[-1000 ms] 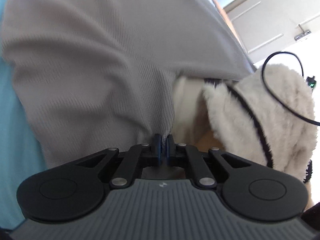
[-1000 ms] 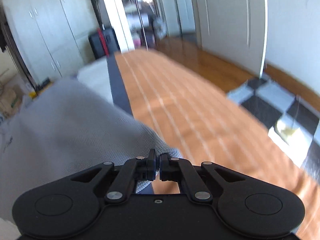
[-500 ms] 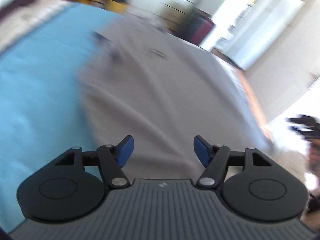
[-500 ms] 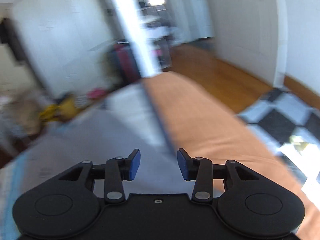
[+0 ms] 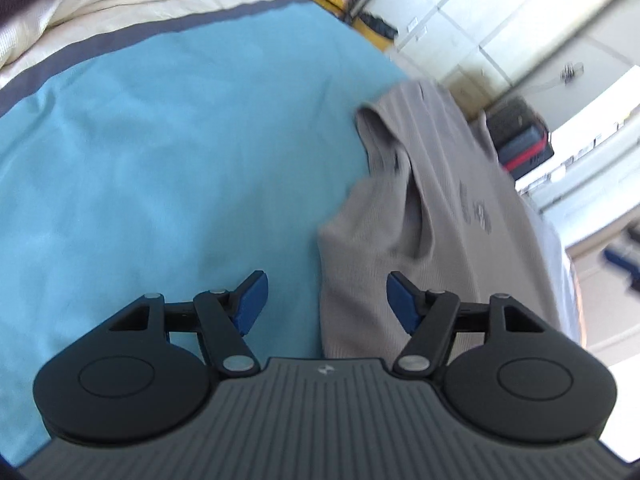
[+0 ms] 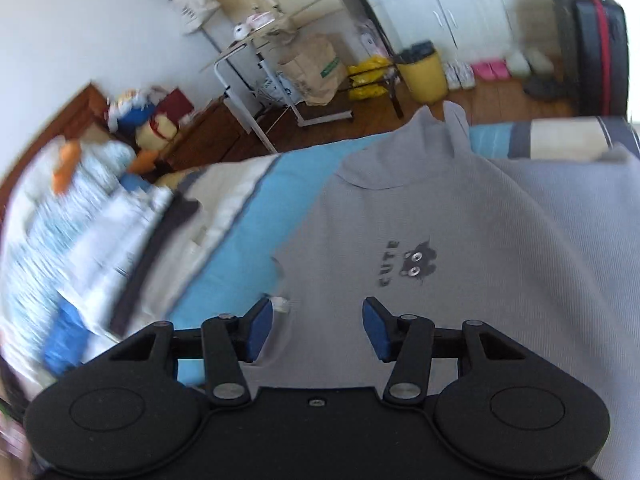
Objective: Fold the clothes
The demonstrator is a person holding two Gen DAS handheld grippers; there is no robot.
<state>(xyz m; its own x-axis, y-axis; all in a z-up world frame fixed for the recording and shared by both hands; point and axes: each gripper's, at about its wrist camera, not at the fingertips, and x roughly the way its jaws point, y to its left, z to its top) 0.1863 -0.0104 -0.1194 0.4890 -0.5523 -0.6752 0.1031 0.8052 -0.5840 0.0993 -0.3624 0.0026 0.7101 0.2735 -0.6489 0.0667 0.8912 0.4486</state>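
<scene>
I see the sweater flat on the bed, collar at the far edge. My left tongs straddle its left edge; right tongs hover over its middle.

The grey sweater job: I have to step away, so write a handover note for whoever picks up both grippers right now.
Left gripper: jaws open, empty, above the sweater's edge where it meets the blue bedspread.
Right gripper: jaws open, empty, over the lower front of the sweater.
Grey sweater: lies on the bed front up, print showing, collar at the far end. One sleeve lies folded in along the body.
Done: sweater laid out, one sleeve in.
Left: the other side cannot be judged from these views; then likely fold the body and smooth it.
</scene>
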